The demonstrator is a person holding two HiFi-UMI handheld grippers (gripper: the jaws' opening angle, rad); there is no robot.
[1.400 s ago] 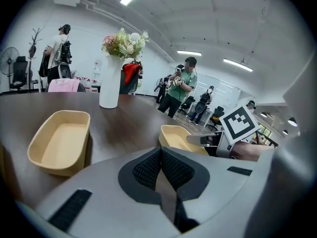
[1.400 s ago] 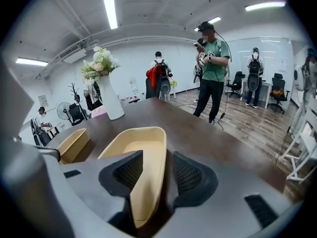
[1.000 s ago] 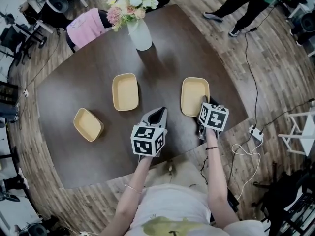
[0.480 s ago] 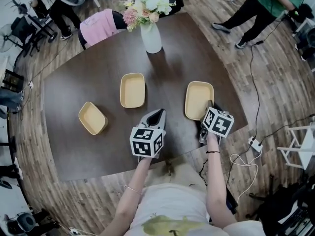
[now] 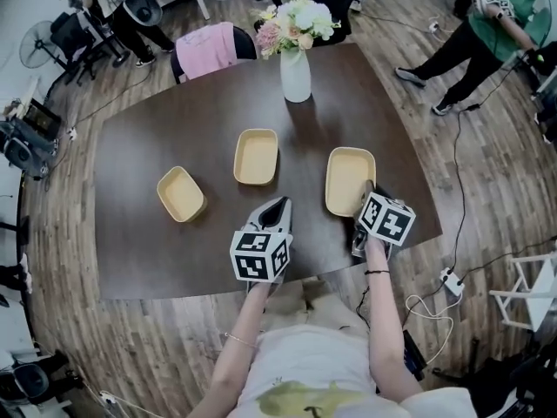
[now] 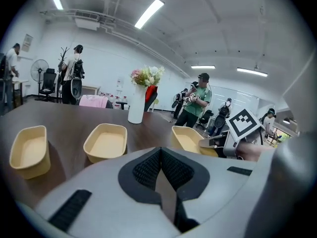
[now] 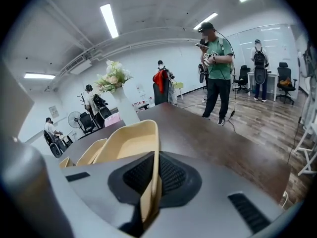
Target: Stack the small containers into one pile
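Right gripper (image 5: 365, 197): jaws have just been closing and now pinch the near rim of the shallow beige plastic container (image 5: 346, 177). Left gripper (image 5: 280, 205): jaws pressed together, empty. Middle beige container (image 5: 257, 156) and left beige container (image 5: 181, 193) sit apart on the dark brown tabletop (image 5: 174, 129).

No readable text, brand or number anywhere. Marker cubes (image 5: 261, 255) on left gripper (image 5: 279, 202) and right gripper (image 5: 364, 189): black-and-white square patterns only, no letters or digits. Print on green shirt (image 7: 220, 66) too small to read. Wall sheet (image 6: 27, 41) illegible.
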